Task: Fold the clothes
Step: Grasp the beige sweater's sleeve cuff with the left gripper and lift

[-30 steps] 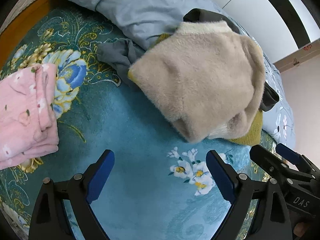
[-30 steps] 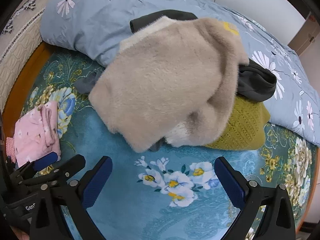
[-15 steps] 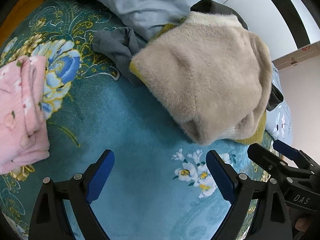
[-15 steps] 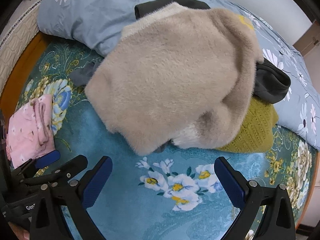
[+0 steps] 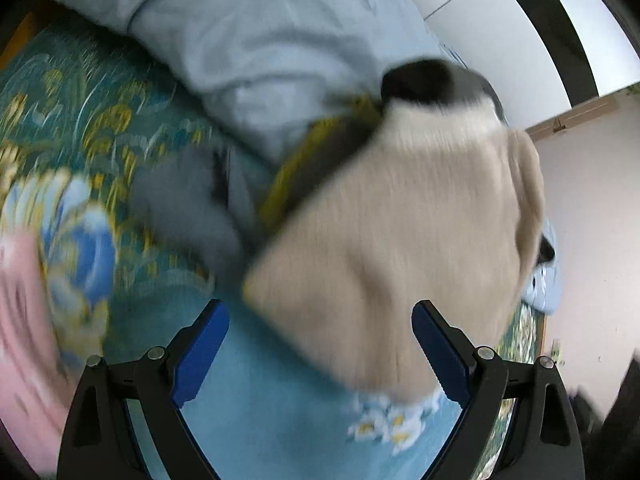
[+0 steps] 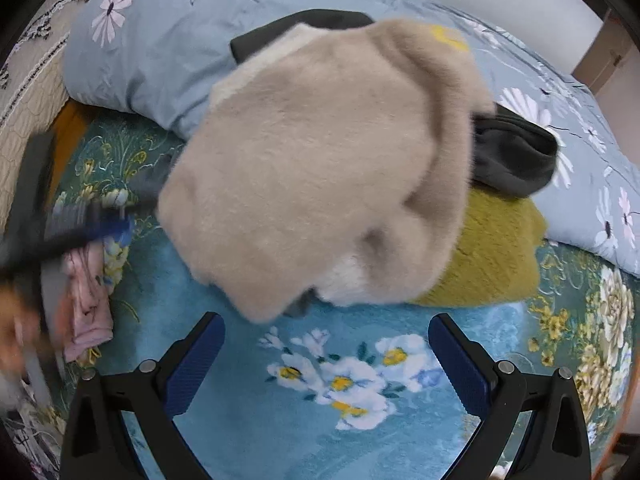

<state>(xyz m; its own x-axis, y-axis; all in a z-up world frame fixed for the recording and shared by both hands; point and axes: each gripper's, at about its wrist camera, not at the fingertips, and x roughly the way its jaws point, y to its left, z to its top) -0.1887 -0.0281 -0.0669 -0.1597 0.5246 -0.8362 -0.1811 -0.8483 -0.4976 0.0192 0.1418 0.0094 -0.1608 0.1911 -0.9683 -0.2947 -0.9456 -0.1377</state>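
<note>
A fluffy beige sweater [image 5: 400, 248] [image 6: 320, 168] lies on top of a heap of clothes on the teal floral bedspread [image 6: 340, 412]. Under it sit an olive knitted garment [image 6: 496, 256] and dark grey clothes [image 6: 516, 160]; a grey garment [image 5: 180, 208] pokes out at its left. My left gripper [image 5: 320, 344] is open, its blue fingers either side of the sweater's near corner, and this view is blurred. My right gripper [image 6: 326, 360] is open just short of the sweater's lower edge. The left gripper [image 6: 88, 228] appears as a blur at the left of the right wrist view.
A folded pink garment [image 5: 24, 320] [image 6: 86, 308] lies on the bedspread at the left. A pale blue floral duvet [image 6: 160, 48] [image 5: 260, 40] is bunched behind the heap. A white wall and dark door frame [image 5: 540, 20] stand beyond the bed.
Both grippers have moved forward toward the heap, so the beige sweater looms larger. The left one moved fast and now brackets the sweater's near corner. Both stay open.
</note>
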